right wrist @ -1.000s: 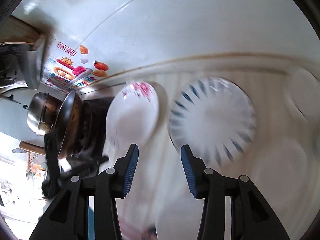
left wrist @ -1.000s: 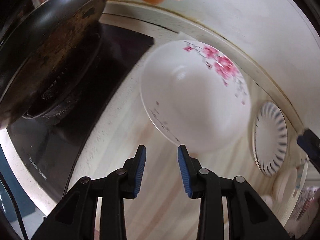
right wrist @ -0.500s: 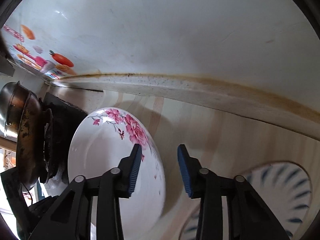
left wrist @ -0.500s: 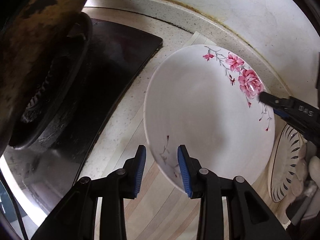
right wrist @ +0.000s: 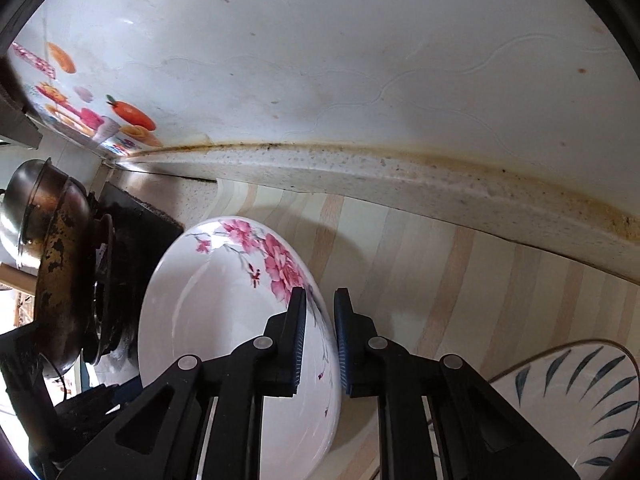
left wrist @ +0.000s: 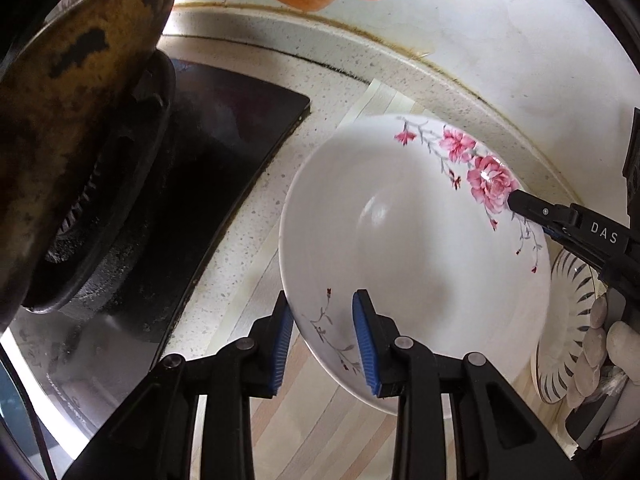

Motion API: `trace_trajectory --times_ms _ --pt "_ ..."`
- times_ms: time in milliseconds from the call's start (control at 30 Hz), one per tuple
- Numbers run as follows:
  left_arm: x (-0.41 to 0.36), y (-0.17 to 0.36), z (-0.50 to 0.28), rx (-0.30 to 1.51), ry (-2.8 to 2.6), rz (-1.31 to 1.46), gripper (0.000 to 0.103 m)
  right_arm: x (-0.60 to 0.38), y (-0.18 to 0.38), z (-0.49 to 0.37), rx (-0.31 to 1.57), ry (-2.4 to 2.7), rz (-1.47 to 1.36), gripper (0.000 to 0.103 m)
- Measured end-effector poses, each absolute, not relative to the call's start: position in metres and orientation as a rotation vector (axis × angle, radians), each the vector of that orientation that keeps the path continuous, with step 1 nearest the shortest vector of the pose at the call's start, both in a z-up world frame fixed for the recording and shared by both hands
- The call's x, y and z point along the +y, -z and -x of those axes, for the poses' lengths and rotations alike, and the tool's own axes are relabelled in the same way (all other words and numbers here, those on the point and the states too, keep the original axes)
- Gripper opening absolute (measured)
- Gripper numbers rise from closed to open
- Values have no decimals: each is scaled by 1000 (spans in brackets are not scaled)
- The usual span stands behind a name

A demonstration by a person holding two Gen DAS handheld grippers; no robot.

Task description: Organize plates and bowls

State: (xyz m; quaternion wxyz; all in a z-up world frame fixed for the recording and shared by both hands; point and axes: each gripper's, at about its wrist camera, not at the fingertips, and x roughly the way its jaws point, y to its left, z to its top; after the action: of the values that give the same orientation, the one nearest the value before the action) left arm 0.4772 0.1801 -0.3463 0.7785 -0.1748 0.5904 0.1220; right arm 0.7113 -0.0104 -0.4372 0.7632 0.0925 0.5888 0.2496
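Note:
A white bowl with pink flowers [left wrist: 408,240] rests on the striped counter mat beside the stove. My left gripper [left wrist: 322,320] straddles its near rim, one pad outside and one inside. Its jaws are closing, with a gap still showing on the inner side. My right gripper [right wrist: 320,312] straddles the flowered far rim of the same bowl [right wrist: 224,320]. Its jaws are closing and stand narrow on the rim. One of its fingers [left wrist: 532,206] shows at the flowers in the left wrist view. A white plate with dark leaf stripes [right wrist: 568,392] lies to the right.
A blackened wok [left wrist: 72,120] sits on the black stove [left wrist: 224,140] left of the bowl. The white wall [right wrist: 360,60] with fruit stickers runs close behind. The striped plate [left wrist: 572,320] lies by a person's hand [left wrist: 596,344] at the right edge.
My right gripper swept left and down from over the striped plate to the flowered bowl's far rim, its jaws narrowing around it. The left gripper edged forward until the near rim lay between its pads.

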Motion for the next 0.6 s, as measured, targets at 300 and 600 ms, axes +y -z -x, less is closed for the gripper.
trace_trajectory --times_ms 300,600 --pt "173 326 -465 1263 -218 391 28 -22 414 -690 1254 -561 -201 16" --pt "149 293 -442 1242 -151 378 28 -65 383 -651 1235 -559 -287 16"
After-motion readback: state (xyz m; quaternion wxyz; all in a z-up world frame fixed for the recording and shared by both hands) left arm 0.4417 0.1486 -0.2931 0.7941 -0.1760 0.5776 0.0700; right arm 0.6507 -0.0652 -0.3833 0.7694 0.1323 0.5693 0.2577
